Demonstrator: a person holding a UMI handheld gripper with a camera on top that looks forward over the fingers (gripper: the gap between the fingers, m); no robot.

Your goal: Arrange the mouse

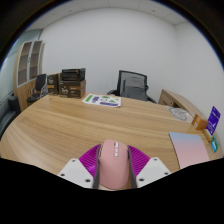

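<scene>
We see the gripper (113, 172) with its magenta pads (90, 158) pressed against both sides of a pink mouse (113, 166), jaws narrow, holding it above the wooden table (70, 125); a pale mat (190, 150) lies right; an office chair (131, 84) stands beyond.
</scene>
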